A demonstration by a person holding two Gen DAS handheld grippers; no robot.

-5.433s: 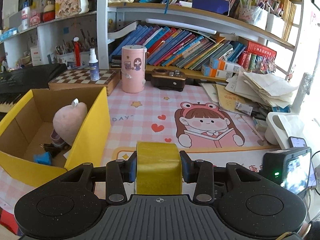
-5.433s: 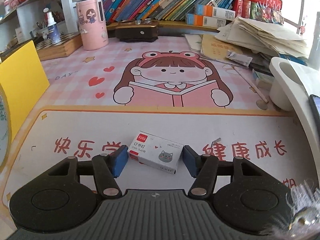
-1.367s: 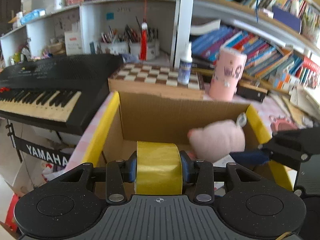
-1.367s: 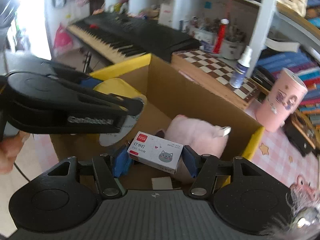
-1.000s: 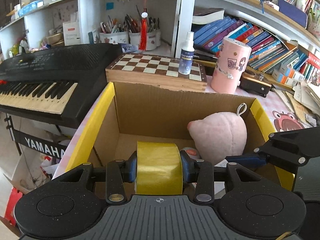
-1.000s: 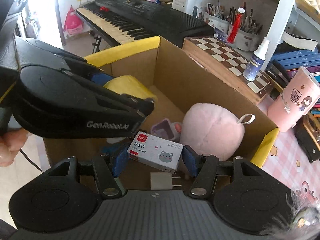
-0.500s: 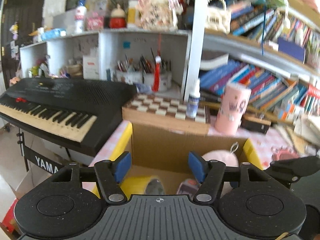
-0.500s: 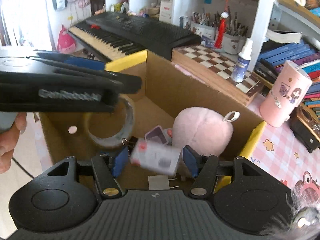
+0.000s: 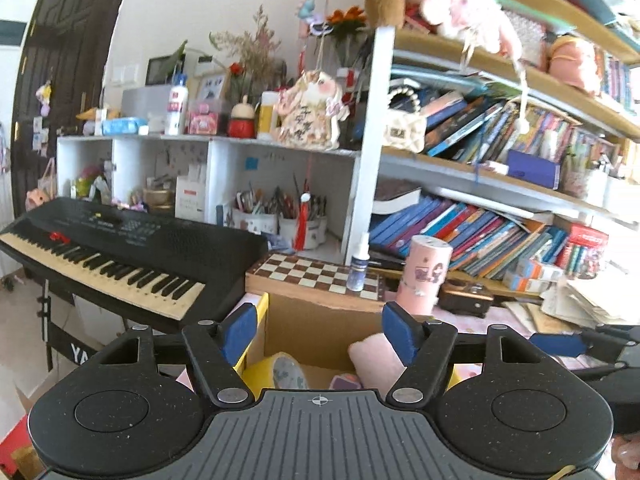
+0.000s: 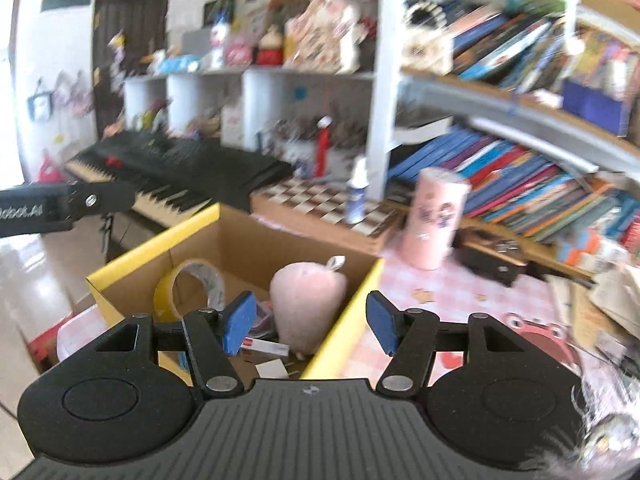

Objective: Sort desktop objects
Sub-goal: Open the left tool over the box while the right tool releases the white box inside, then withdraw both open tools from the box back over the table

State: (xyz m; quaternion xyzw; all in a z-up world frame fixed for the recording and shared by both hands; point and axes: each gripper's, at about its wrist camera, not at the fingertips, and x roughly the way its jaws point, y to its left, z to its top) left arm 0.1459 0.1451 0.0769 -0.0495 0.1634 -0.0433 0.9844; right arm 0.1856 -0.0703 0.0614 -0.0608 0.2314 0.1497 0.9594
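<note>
No longer gripped, the glossy yellow tape roll [image 10: 188,290] and small white box [image 10: 266,346] are seen in the cardboard box [image 10: 256,248] below the empty, opening left tool [image 9: 318,330] and parted right tool [image 10: 308,318].

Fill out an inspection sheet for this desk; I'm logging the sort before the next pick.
Surface: pink checked desk mat, bare patch beside the box.
Job's things: yellow tape roll stands on edge inside the cardboard box; pink plush and a small white carton also lie in it.
Clutter: chessboard, spray bottle, pink cylinder, loose papers.
Grippers: left tool opening, nothing between its pads; right tool open, empty.
Cables: nothing seen.
Surroundings: black keyboard, packed bookshelves, white cubbies.
</note>
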